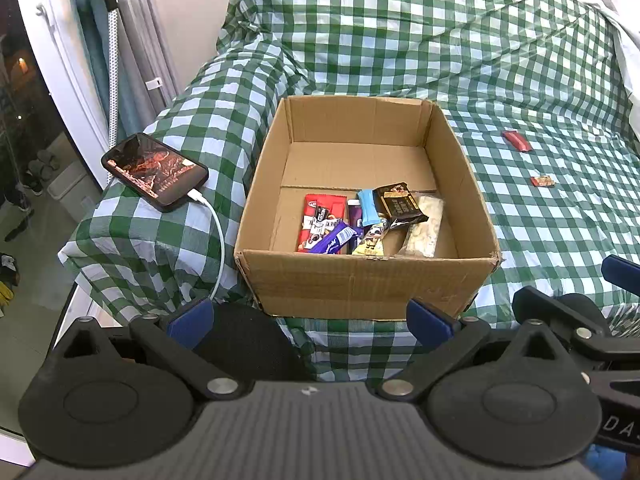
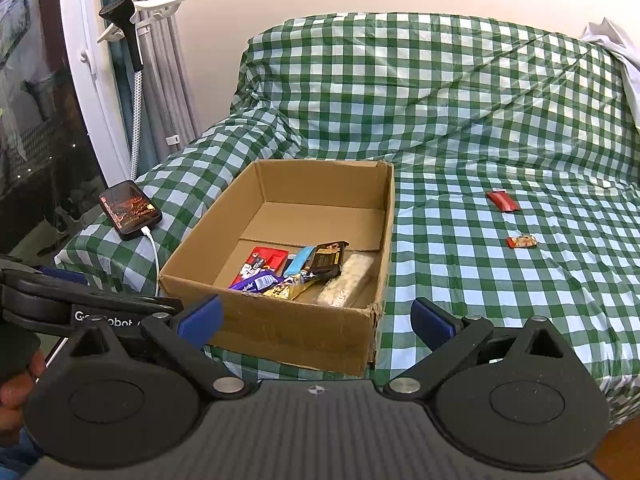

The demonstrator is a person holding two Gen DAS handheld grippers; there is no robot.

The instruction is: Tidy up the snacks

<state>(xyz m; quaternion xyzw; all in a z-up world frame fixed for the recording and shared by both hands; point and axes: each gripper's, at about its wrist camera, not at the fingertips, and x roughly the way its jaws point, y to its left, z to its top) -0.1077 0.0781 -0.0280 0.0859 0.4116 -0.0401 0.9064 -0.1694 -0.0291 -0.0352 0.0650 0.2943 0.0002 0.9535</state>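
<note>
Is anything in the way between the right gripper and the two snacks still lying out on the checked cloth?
Nothing visible. The right gripper, jaws open, faces bare checked cloth up to the red wrapper and the small snack. The cardboard box sits to their left, off that line.

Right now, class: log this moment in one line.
left gripper open | right gripper open | cardboard box holds snacks | red wrapper, small candy outside

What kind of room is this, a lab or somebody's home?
Most likely a home, a bedroom or living room. A green checked cloth covers what looks like a bed or sofa, a phone is charging beside the cardboard box of snacks, and curtains hang by a glass door.
</note>
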